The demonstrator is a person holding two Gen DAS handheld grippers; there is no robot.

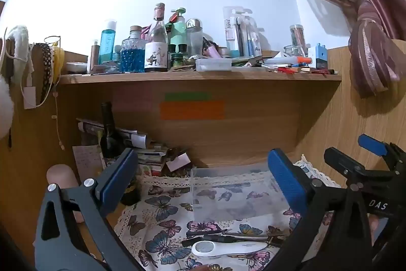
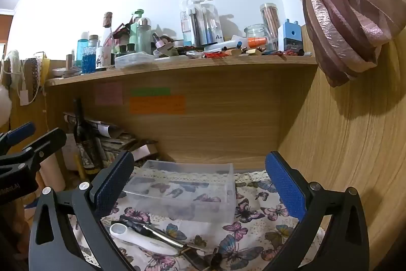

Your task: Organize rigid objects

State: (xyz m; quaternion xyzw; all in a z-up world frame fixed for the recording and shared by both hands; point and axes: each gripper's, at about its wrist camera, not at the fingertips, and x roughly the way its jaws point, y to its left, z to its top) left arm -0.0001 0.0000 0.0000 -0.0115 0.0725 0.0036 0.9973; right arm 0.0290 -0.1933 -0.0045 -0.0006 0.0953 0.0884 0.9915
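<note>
A clear plastic box (image 1: pixel 228 192) (image 2: pixel 185 192) stands empty on the butterfly-print cloth (image 1: pixel 165 220) (image 2: pixel 253 227) against the back panel. In front of it lie a white handheld magnifier (image 1: pixel 223 248) (image 2: pixel 134 236) and dark slim tools (image 1: pixel 228 235) (image 2: pixel 162 235), pens or tweezers. My left gripper (image 1: pixel 203 184) is open and empty, held above the cloth before the box. My right gripper (image 2: pixel 200 189) is open and empty, facing the box. The right gripper also shows at the right edge of the left wrist view (image 1: pixel 365 159), and the left gripper at the left edge of the right wrist view (image 2: pixel 30 144).
A wooden shelf (image 1: pixel 203 76) (image 2: pixel 182 65) above carries several bottles, jars, pens and a blue sharpener (image 1: pixel 320 56). A dark wine bottle (image 1: pixel 110 133) and stacked papers (image 1: pixel 149 151) sit at the back left. A pink curtain (image 1: pixel 368 55) (image 2: pixel 342 24) hangs on the right.
</note>
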